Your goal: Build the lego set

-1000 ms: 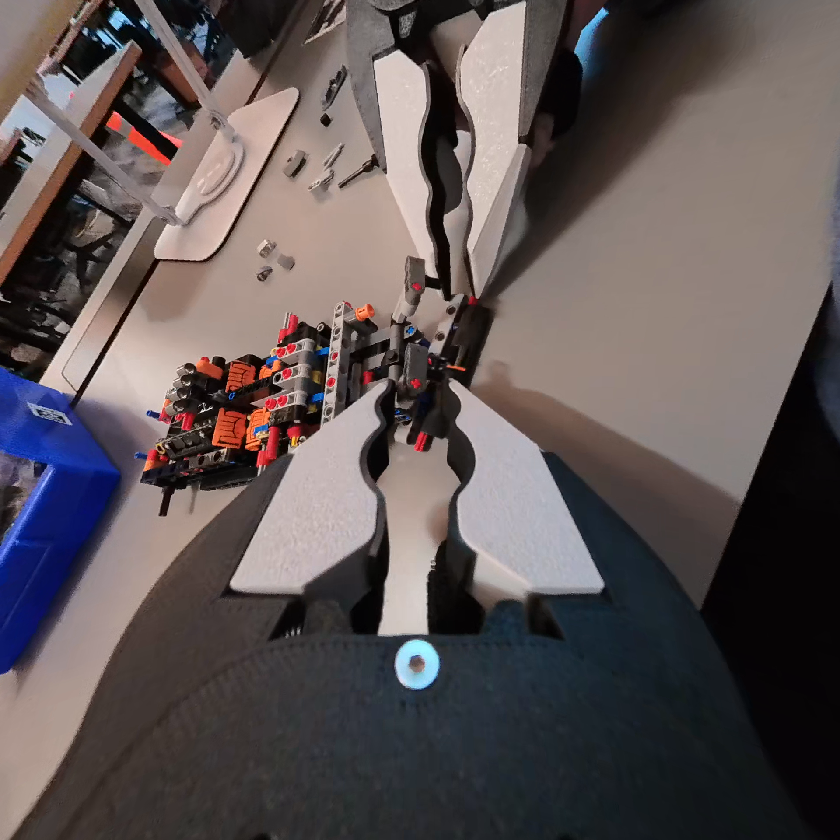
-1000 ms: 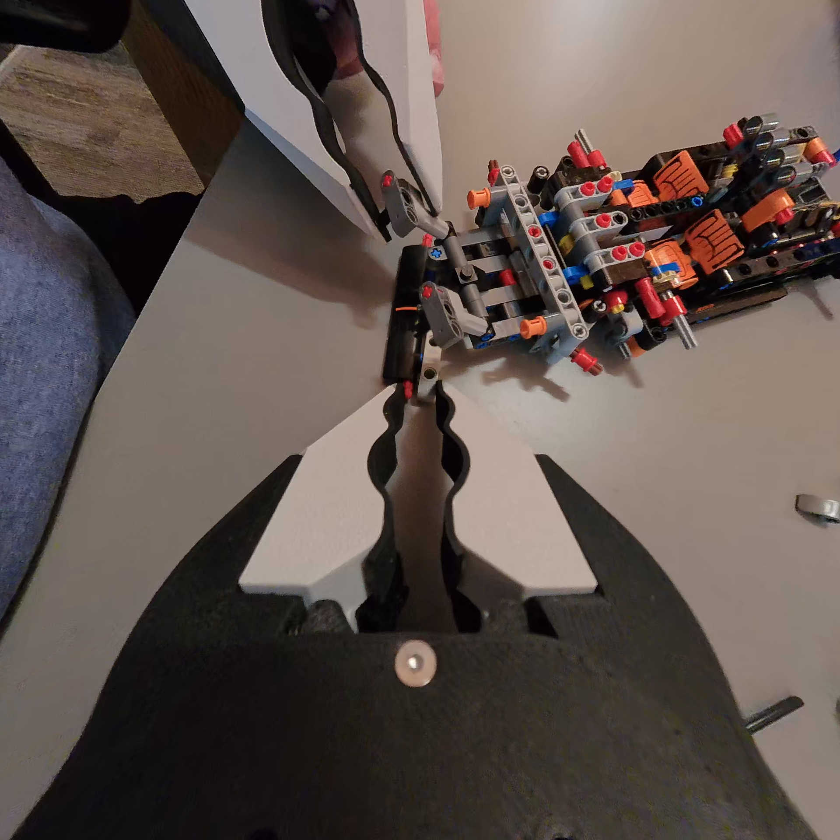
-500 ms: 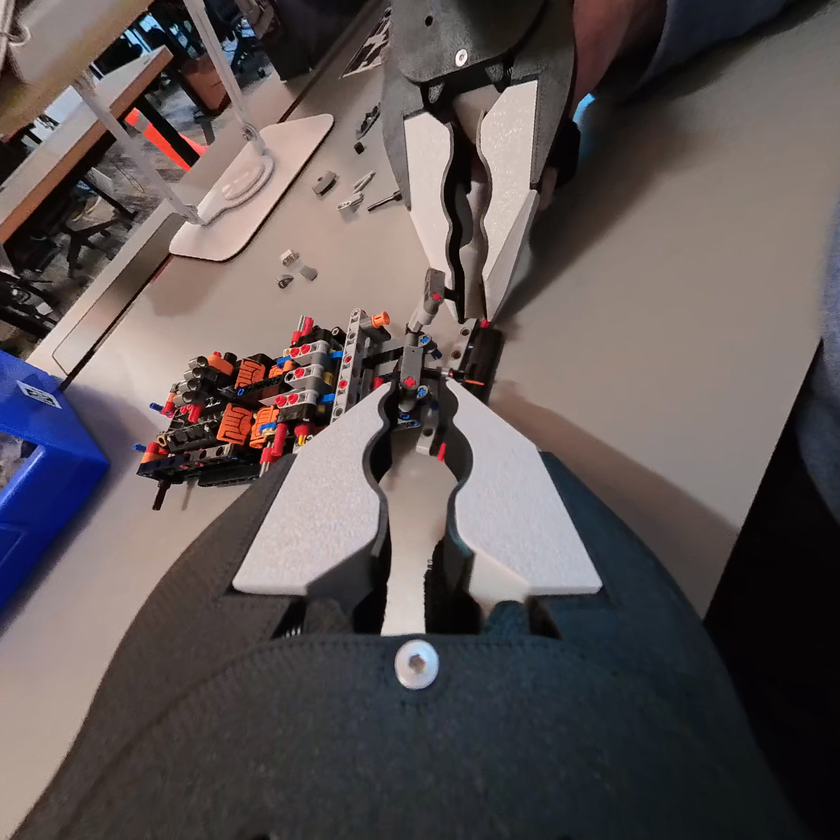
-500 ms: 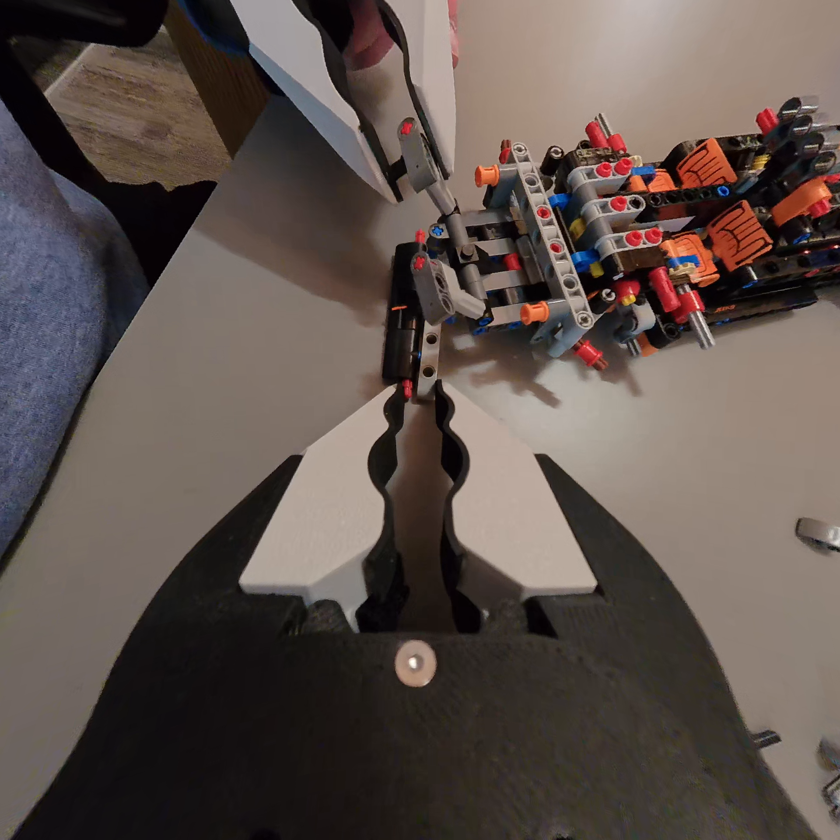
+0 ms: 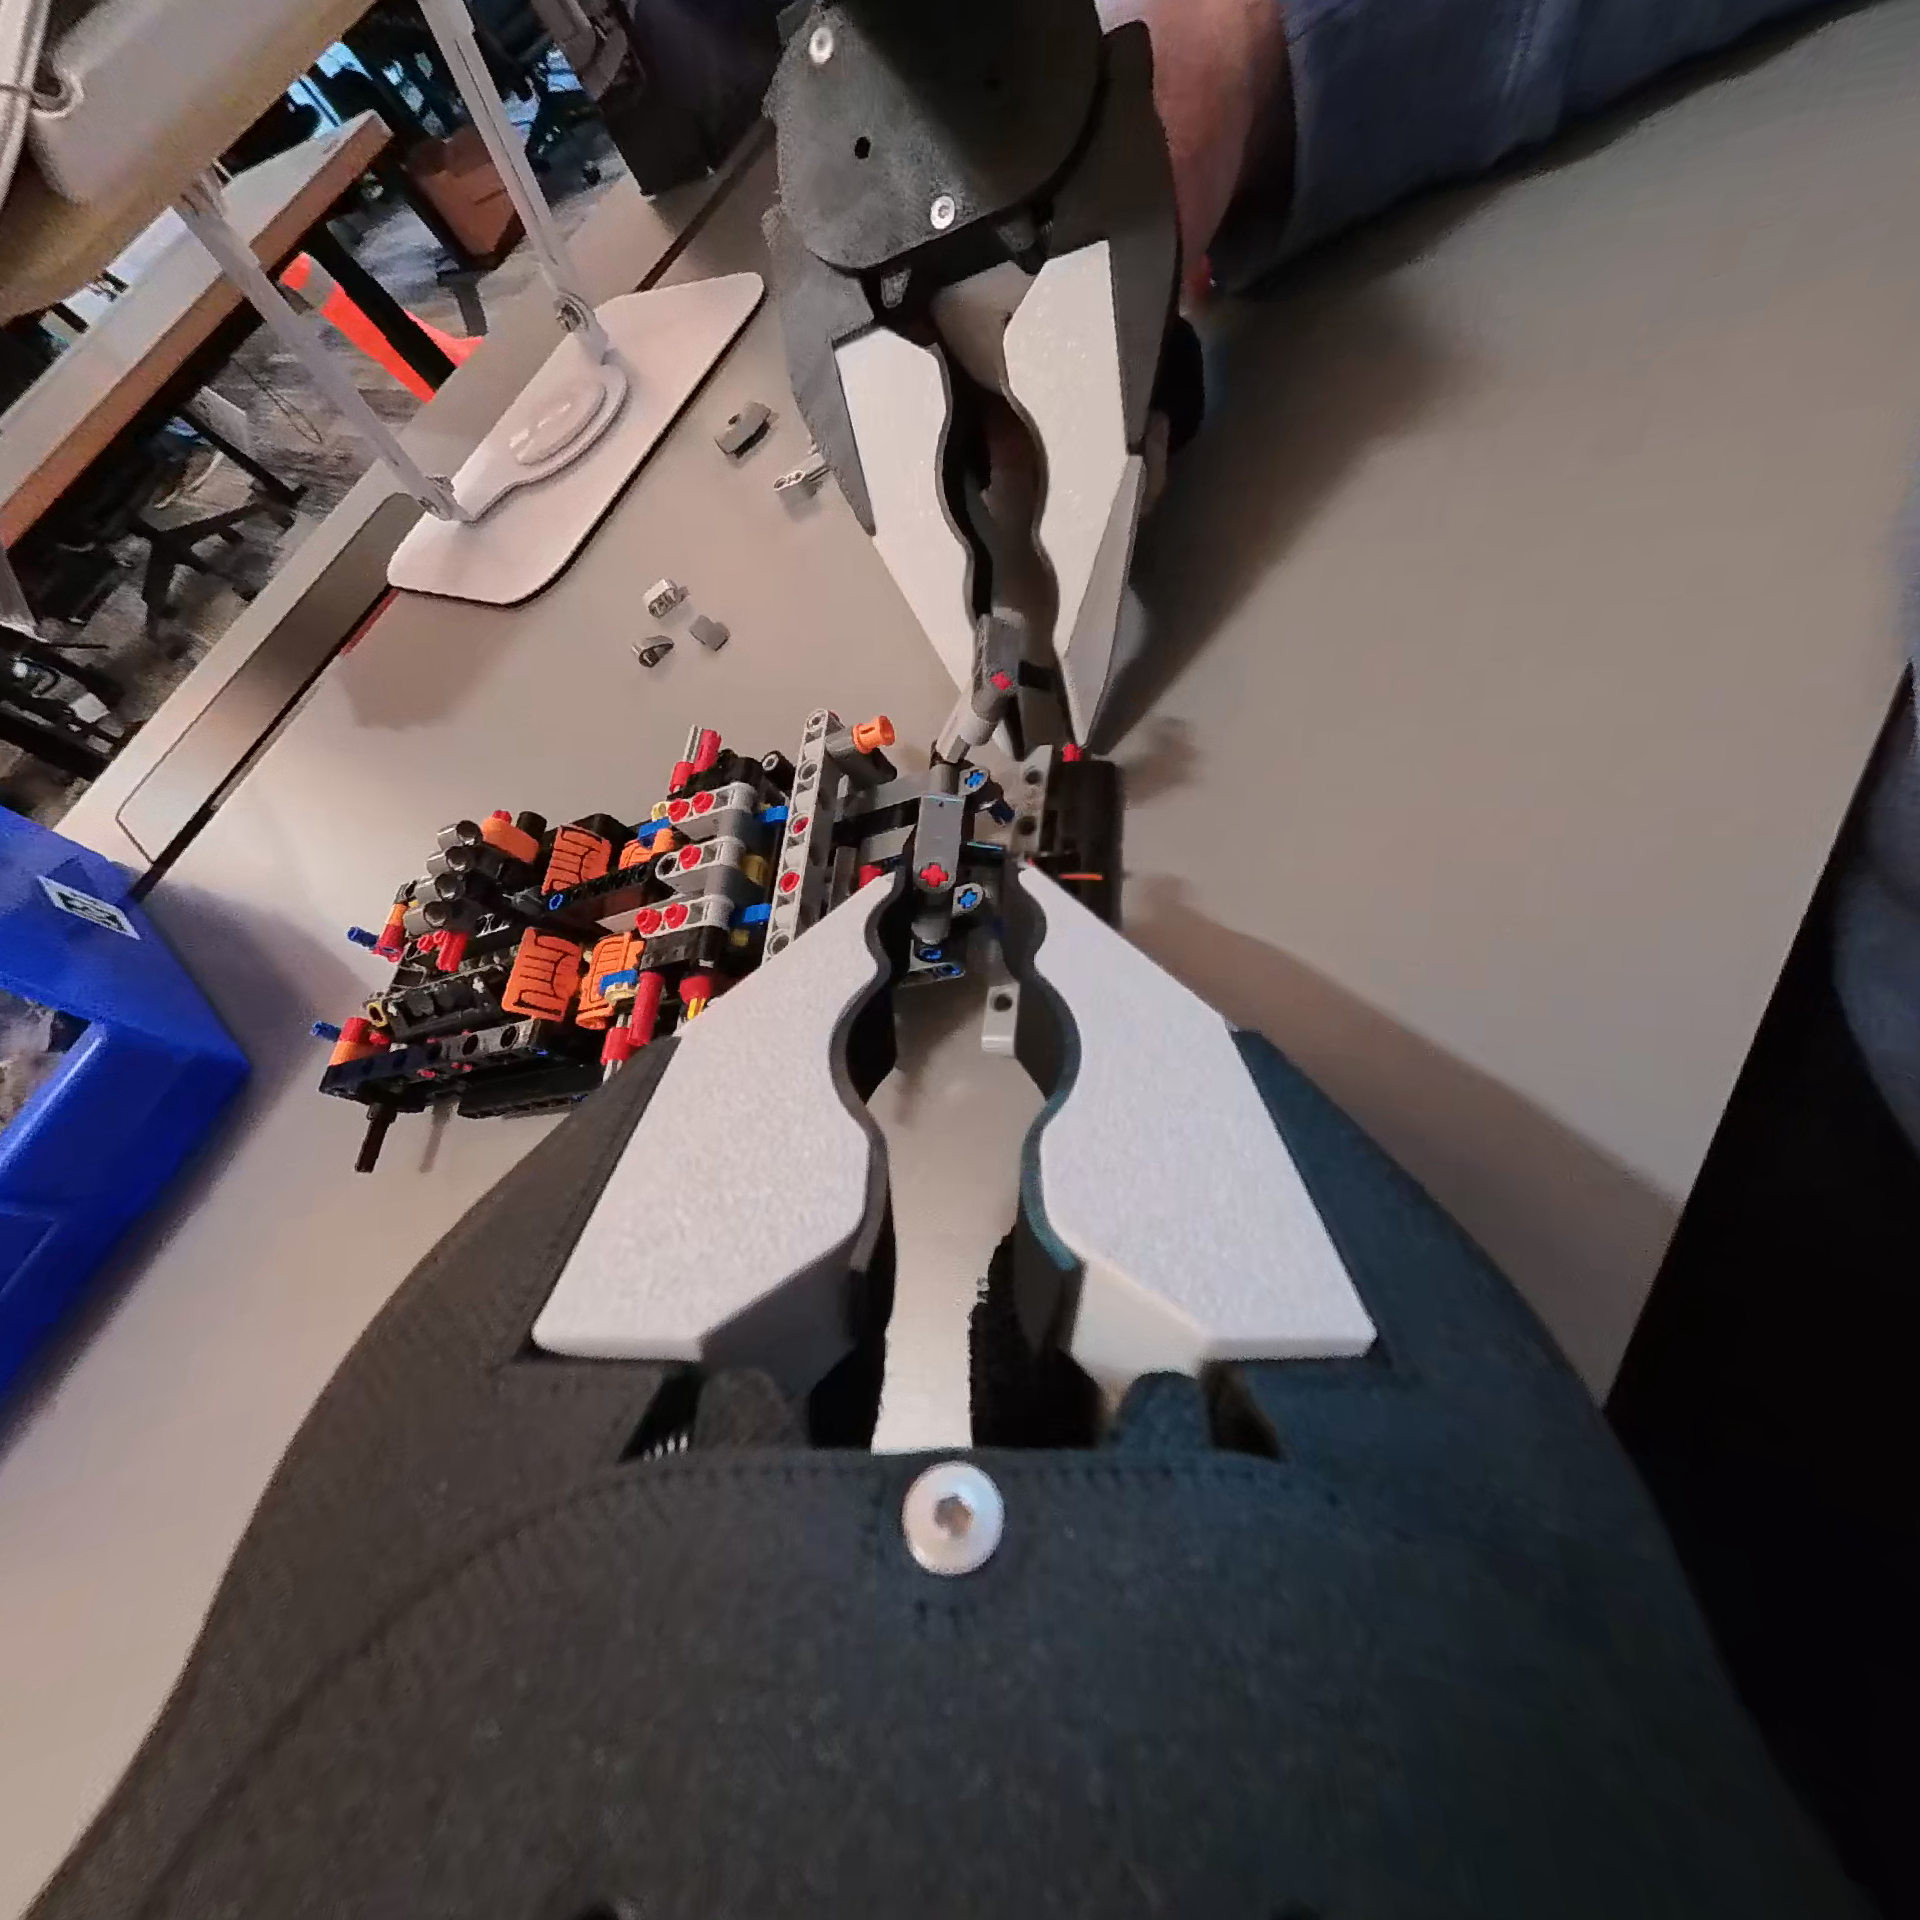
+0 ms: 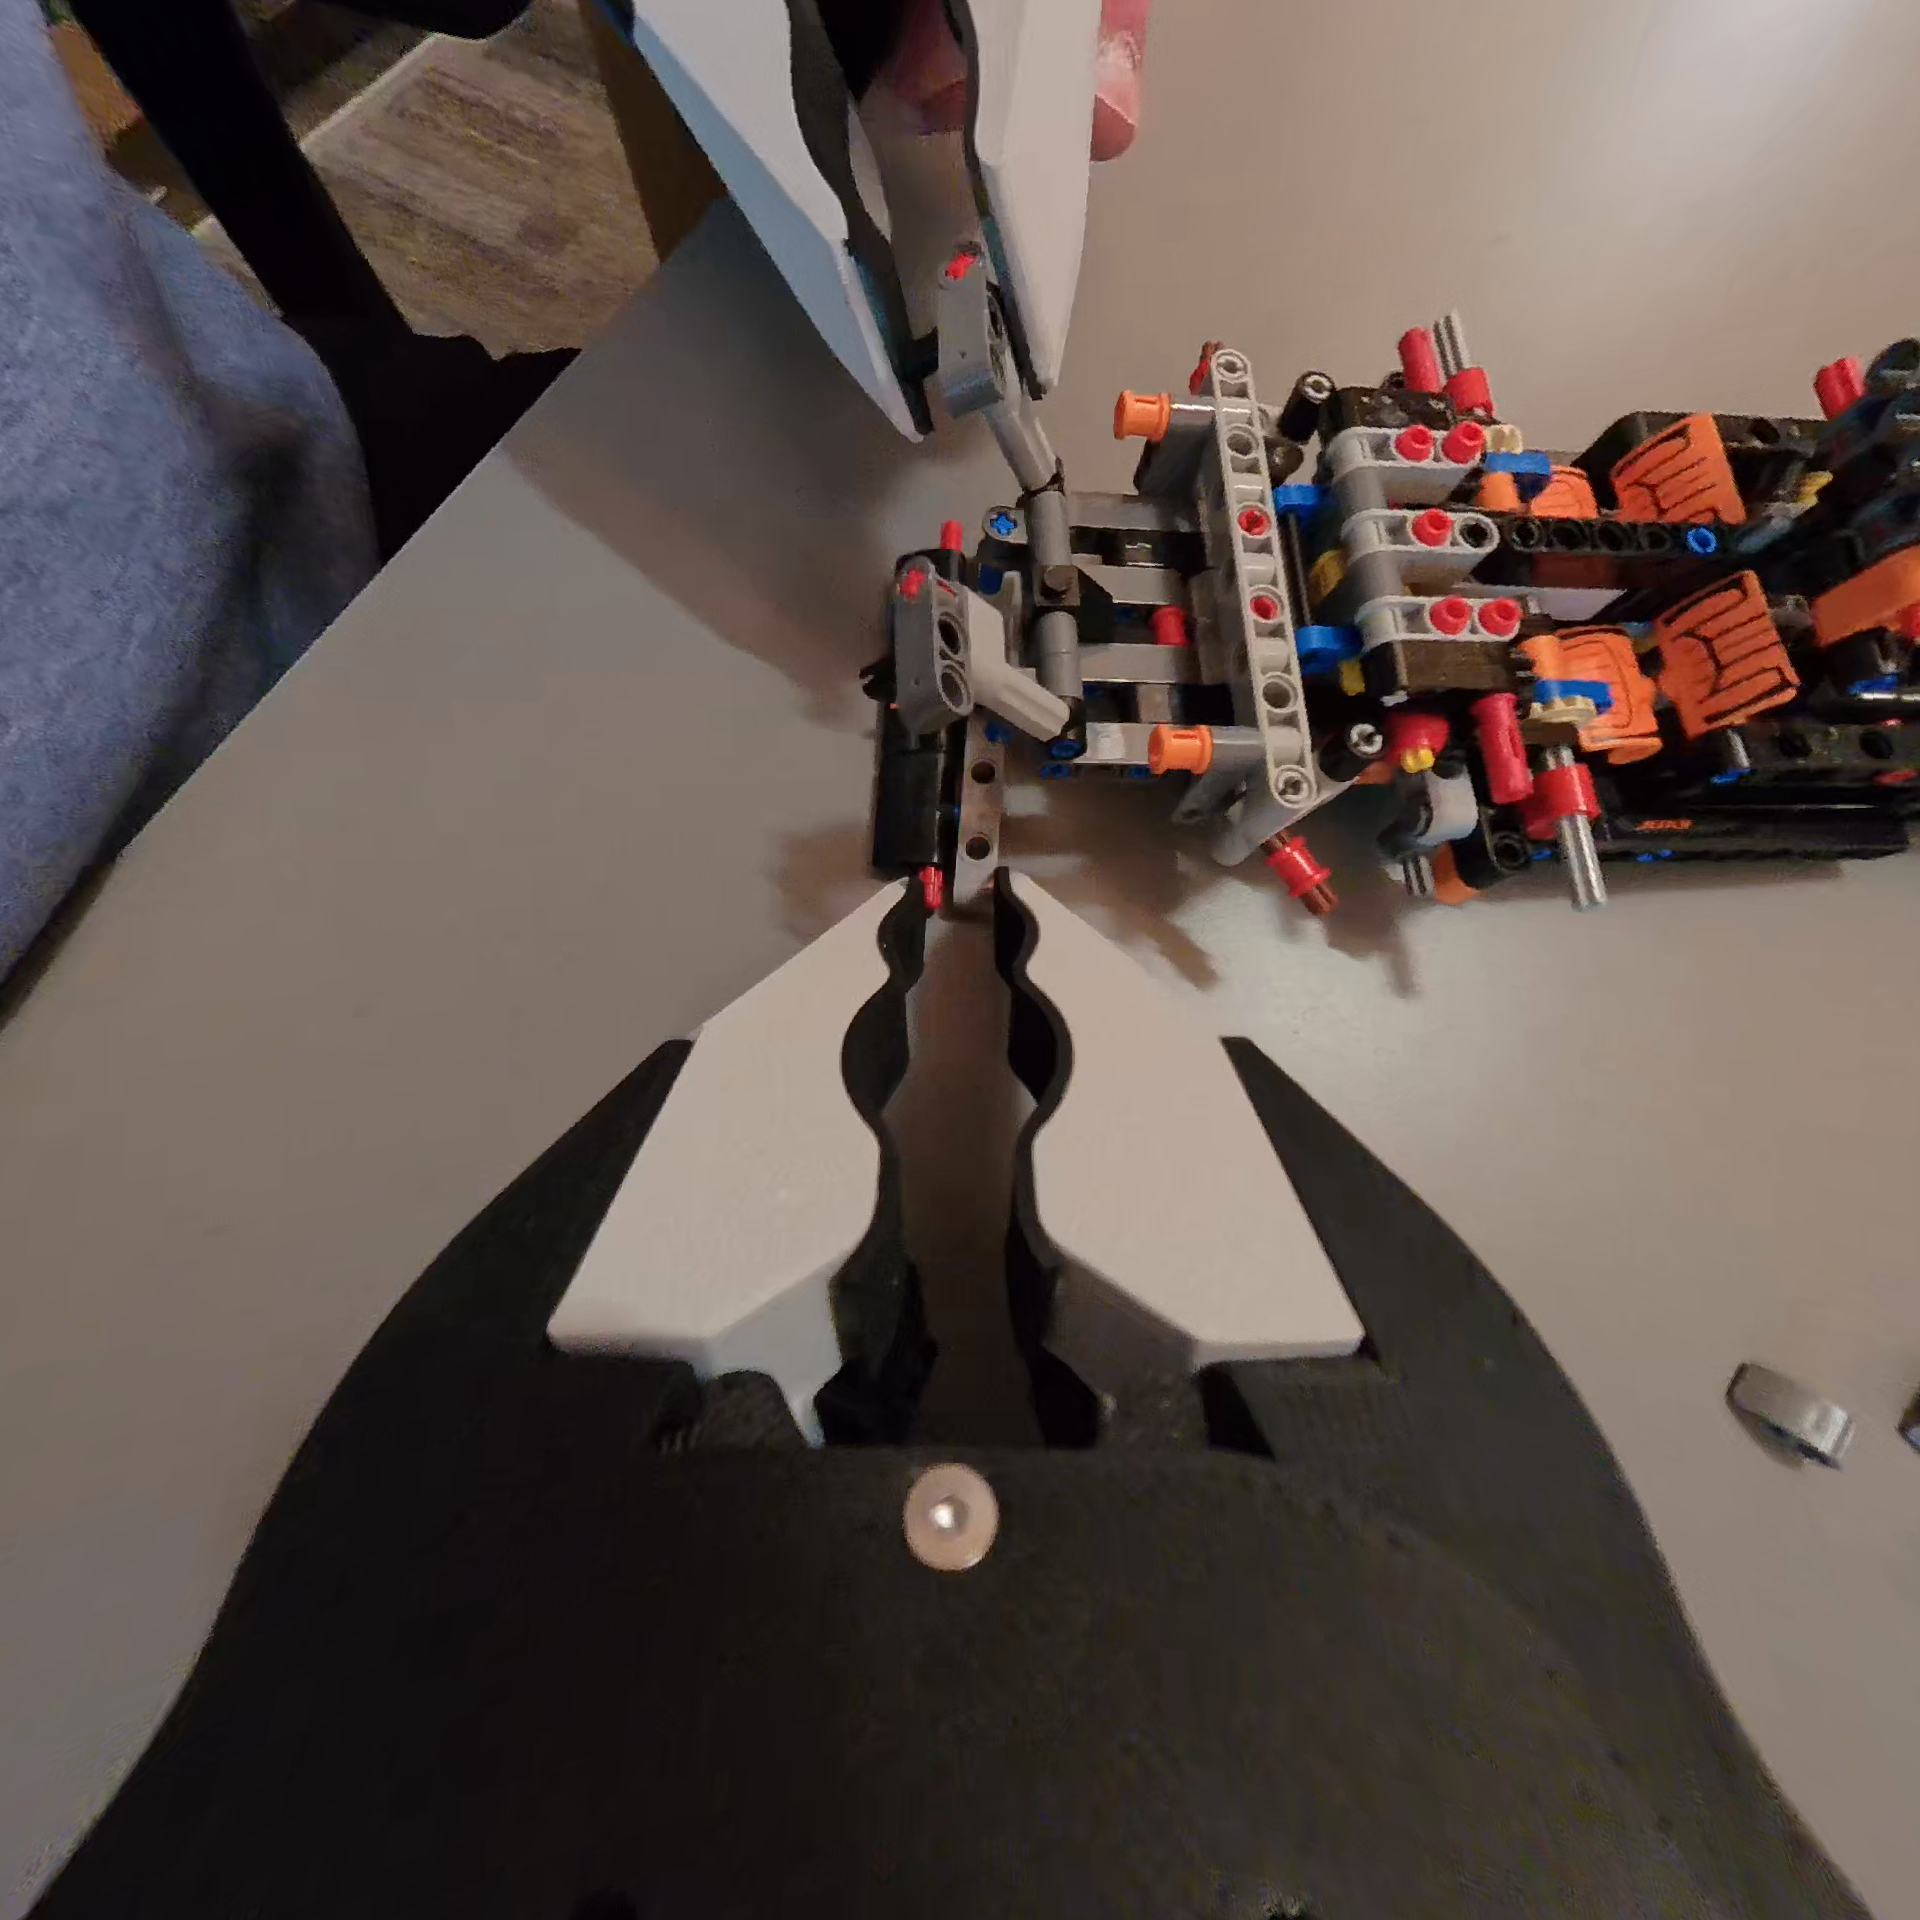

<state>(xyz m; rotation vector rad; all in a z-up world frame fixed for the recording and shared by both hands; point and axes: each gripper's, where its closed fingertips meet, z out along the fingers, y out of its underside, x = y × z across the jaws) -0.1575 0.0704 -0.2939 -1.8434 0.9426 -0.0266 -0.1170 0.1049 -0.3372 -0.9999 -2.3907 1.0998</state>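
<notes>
**Grey link arm being fitted at the model's end**

Grey link arm [image 6: 971, 338] sits clenched in the left gripper [image 5: 956, 878], raised off the lego model [image 5: 582, 935], which lies mid-table [image 5: 1455, 727]. The right gripper [image 6: 951, 888] has its tips nearly together at the grey beam [image 6: 980, 800], at its twelve o'clock; whether it grasps the beam I cannot tell. Next, I judge, the link must swing into line with its pin. The second link arm [image 6: 935, 655] crowds the joint. Loose grey pieces [image 5: 675, 623] lie at eleven and a blue bin [image 5: 94, 1039] at nine.
</notes>
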